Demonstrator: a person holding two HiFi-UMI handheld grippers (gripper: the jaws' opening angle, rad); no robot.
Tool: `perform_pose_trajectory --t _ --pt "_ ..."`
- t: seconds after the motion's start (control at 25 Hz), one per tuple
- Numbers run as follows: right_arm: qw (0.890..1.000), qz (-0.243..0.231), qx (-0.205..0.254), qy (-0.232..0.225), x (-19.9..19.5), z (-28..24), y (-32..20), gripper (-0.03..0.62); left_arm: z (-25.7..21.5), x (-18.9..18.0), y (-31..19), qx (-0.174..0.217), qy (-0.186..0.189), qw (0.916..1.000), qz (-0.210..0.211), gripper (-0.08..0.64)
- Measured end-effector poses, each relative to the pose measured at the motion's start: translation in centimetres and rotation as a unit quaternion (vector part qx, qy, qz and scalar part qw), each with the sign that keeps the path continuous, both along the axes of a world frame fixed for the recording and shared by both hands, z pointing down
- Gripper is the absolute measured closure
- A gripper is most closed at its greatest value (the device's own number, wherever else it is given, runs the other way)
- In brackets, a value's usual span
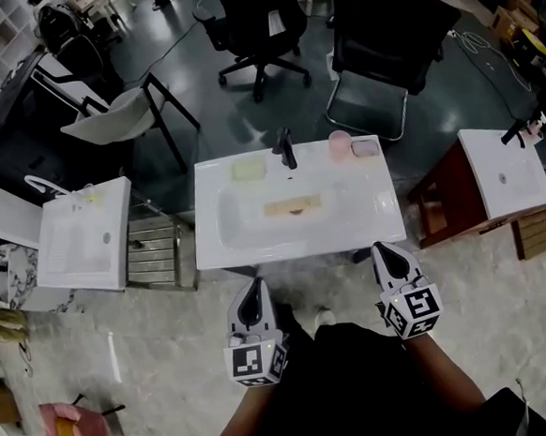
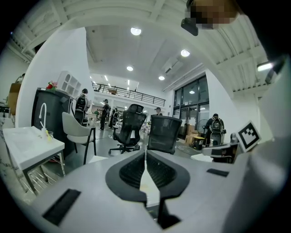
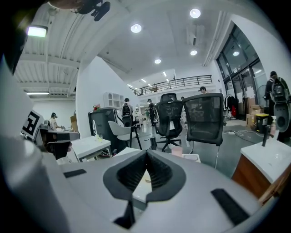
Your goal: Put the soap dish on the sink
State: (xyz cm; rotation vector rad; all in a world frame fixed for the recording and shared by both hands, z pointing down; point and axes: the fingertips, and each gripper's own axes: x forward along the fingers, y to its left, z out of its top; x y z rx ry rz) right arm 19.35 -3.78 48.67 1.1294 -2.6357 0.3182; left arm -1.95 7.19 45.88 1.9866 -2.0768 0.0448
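A white sink (image 1: 367,222) with a black faucet (image 1: 286,149) stands in front of me in the head view. A flat beige dish-like piece (image 1: 293,205) lies in its basin. On the back ledge sit a pale green pad (image 1: 248,169), a pink cup (image 1: 341,144) and a pinkish-grey box (image 1: 365,148). My left gripper (image 1: 252,287) (image 2: 145,154) and right gripper (image 1: 381,249) (image 3: 146,153) hover just short of the sink's front edge. Both point toward the sink, with the jaws shut and nothing between them.
A second white sink (image 1: 81,232) stands to the left beside a metal rack (image 1: 155,252). A third sink (image 1: 505,171) sits on a wooden stand (image 1: 441,199) to the right. Black office chairs (image 1: 375,26) and a white chair (image 1: 114,117) stand behind the middle sink.
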Motion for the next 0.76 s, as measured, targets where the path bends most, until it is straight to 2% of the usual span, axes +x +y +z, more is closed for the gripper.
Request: perform_pose_trajectory --t 0.28,0.76 --pt "1.0 0.001 0.011 -0.004 1.7 -0.5 0.3 0.595 -0.5 1.6 -0.2 0.007 -0.002 1.0 0.006 0.541" --pt "1.0 0.008 0.009 -0.011 2.9 -0.3 0.5 0.595 0.4 1.6 -0.1 -0.007 0.009 0.9999 -0.012 0.541"
